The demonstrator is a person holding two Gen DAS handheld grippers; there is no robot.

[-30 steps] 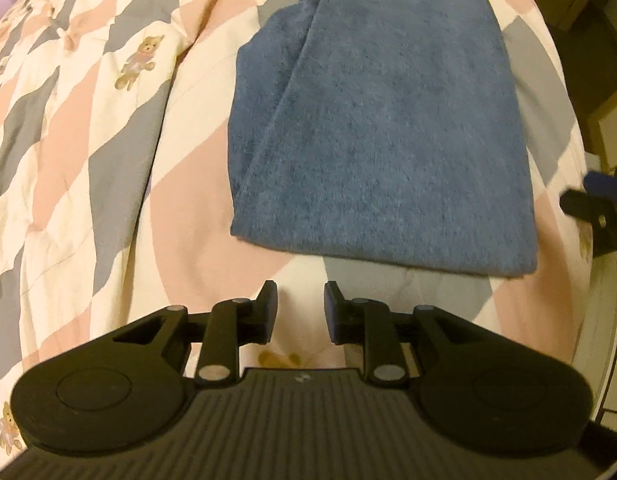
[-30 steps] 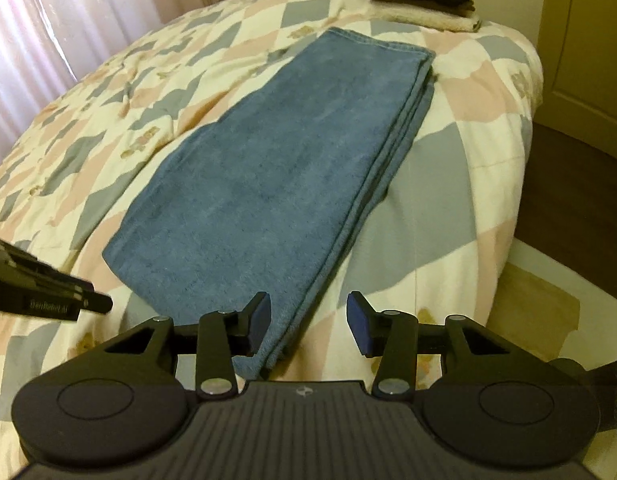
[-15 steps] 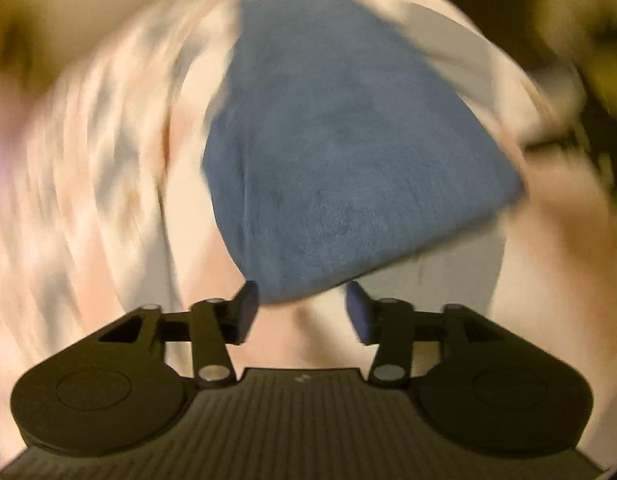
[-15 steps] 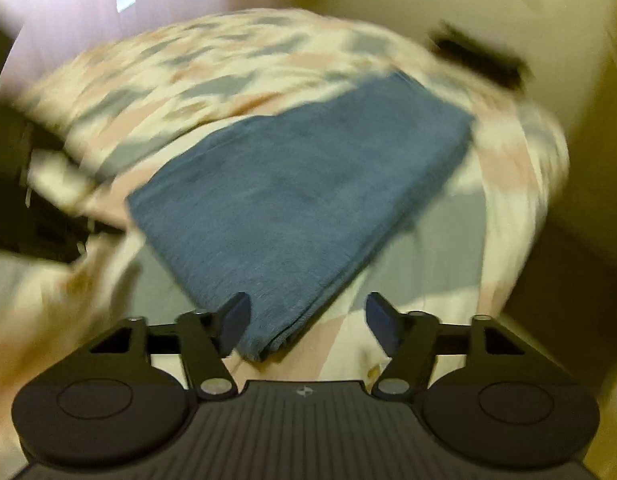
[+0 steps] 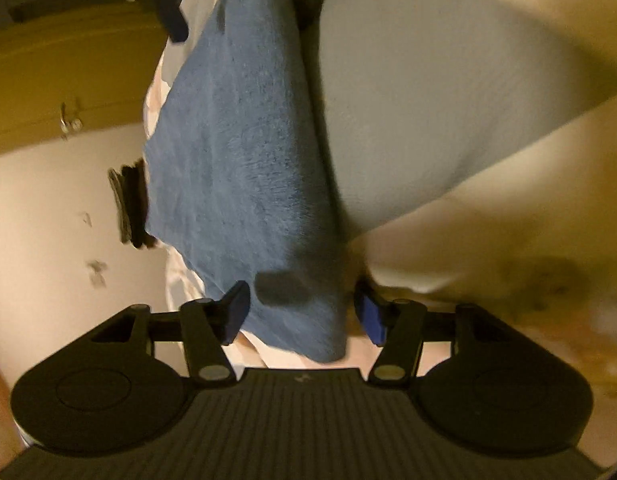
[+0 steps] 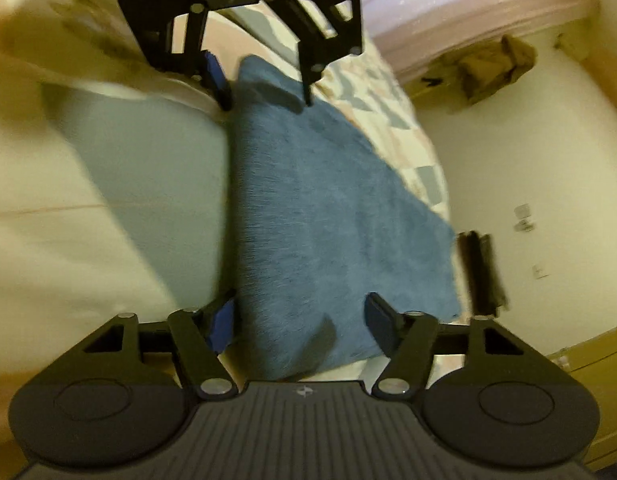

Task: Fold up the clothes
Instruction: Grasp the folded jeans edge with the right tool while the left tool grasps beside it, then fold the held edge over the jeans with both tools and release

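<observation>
A folded blue garment [image 5: 244, 152] lies on the patchwork quilt [image 5: 428, 100]. My left gripper [image 5: 302, 314] is open, and one corner of the garment's short edge lies between its fingers. At the other corner of that edge the right gripper [image 5: 236, 4] shows at the top of the left wrist view. In the right wrist view the garment [image 6: 332, 208] runs away from me. My right gripper [image 6: 302, 322] is open around its near corner. The left gripper [image 6: 264, 84] faces me at the far corner, open astride the cloth.
A stack of dark folded clothes [image 6: 480, 272] sits at the far end of the bed, also in the left wrist view [image 5: 128, 208]. A brown heap of clothing [image 6: 496, 68] lies by the pink curtain [image 6: 448, 0]. A yellow door [image 5: 48, 80] is beyond the bed's edge.
Both grippers have rolled onto their sides and swung to the two corners of the garment's near edge. Their jaws stand wider, and cloth now lies between the fingers of each.
</observation>
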